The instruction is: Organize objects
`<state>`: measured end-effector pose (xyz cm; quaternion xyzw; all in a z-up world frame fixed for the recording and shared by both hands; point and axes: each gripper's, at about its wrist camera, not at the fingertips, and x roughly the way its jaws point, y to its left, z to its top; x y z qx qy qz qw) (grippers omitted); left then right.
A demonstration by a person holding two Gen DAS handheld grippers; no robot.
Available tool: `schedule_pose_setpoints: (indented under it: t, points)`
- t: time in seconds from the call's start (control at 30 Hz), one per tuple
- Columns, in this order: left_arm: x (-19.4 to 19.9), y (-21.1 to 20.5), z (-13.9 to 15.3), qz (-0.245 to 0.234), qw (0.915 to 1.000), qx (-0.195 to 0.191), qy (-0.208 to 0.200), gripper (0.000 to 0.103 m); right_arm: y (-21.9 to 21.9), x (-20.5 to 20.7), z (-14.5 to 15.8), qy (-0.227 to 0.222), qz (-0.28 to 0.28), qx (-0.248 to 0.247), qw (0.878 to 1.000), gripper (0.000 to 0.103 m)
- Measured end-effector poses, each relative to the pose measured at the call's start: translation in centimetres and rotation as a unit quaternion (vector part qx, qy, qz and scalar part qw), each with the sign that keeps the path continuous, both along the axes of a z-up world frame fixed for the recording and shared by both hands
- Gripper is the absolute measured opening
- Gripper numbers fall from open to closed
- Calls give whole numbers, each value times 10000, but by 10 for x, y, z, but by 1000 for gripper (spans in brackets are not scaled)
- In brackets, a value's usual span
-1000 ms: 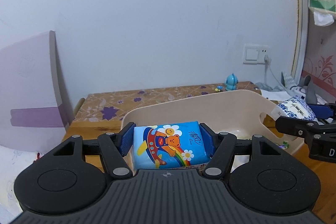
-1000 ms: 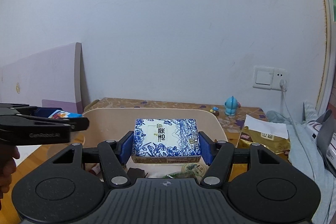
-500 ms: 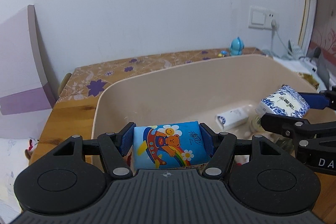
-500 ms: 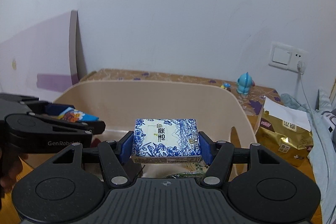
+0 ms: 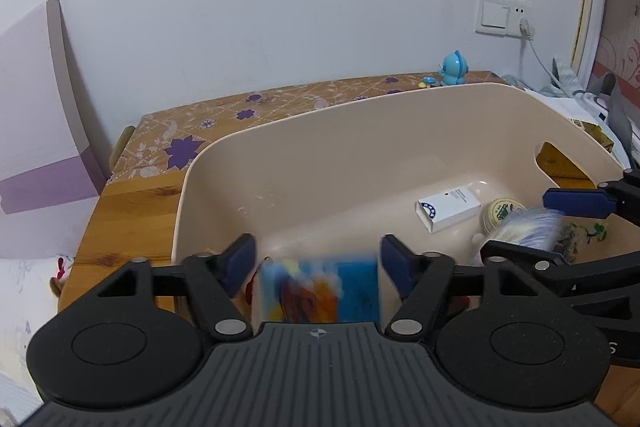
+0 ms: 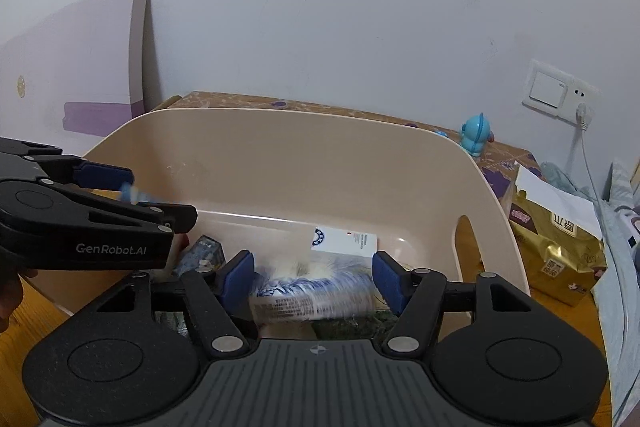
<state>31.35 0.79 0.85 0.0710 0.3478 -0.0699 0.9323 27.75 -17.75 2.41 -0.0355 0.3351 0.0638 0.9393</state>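
Note:
Both grippers hang over a beige plastic bin (image 5: 304,131). My left gripper (image 5: 318,261) is open; the blue cartoon-bear tissue pack (image 5: 320,291) is blurred between its spread fingers, dropping free. My right gripper (image 6: 314,277) is open too; the blue-and-white floral tissue pack (image 6: 312,293) is blurred and tilted between its fingers, falling into the bin (image 6: 280,155). The right gripper also shows at the right of the left wrist view (image 5: 532,233), the left gripper at the left of the right wrist view (image 6: 132,203).
In the bin lie a white box (image 5: 448,209), a round tin (image 5: 502,213) and a dark packet (image 6: 202,253). A blue toy figure (image 5: 452,69) stands on the patterned tabletop (image 5: 240,115). A gold bag (image 6: 556,239) sits right of the bin. A purple board (image 5: 40,115) leans at the left.
Both grippers have opened and let go of their tissue packs, which are now falling into the bin. Both grippers have moved lower and farther over the bin.

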Motion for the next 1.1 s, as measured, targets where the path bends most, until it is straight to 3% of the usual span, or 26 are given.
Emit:
schedule_pose_setpoints:
  t: [0.23, 0.33, 1.1]
  points:
    - [-1, -1, 5, 116, 9999, -92, 44, 87, -12, -3, 5, -45, -285, 74, 9996, 99]
    - [-3, -2, 8, 242, 9997, -92, 4, 93, -20, -4, 7, -78, -375, 216, 9990, 101]
    - [-29, 11, 38, 495, 9970, -326, -494, 93, -36, -23, 23, -351, -593, 360, 9970, 103]
